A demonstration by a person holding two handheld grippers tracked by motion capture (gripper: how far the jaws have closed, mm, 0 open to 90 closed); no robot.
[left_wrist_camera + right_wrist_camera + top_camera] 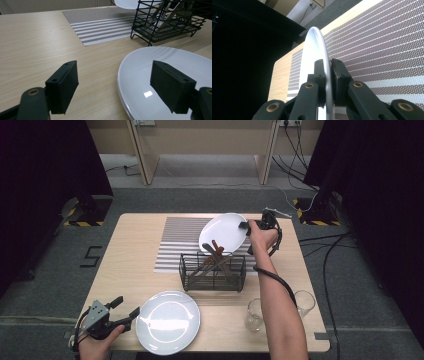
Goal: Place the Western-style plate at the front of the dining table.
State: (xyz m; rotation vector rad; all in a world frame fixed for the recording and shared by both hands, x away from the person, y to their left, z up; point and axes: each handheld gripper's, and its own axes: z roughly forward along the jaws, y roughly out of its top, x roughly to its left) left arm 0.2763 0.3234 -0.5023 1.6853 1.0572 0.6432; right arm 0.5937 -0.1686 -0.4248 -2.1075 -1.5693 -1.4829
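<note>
Two plates: right gripper (327,82) clamps far plate (223,233) by its rim, tilted over striped mat (175,242), prob. for rack (213,271). Left gripper (113,87) wide, straddling near plate's (170,82) edge on bench (127,265).

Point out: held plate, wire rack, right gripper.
held plate (222,231), high view, middle of its white face
wire rack (213,276), high view, front mesh wall
right gripper (327,75), right gripper view, between the jaw tips, clamped on the plate's rim
</note>
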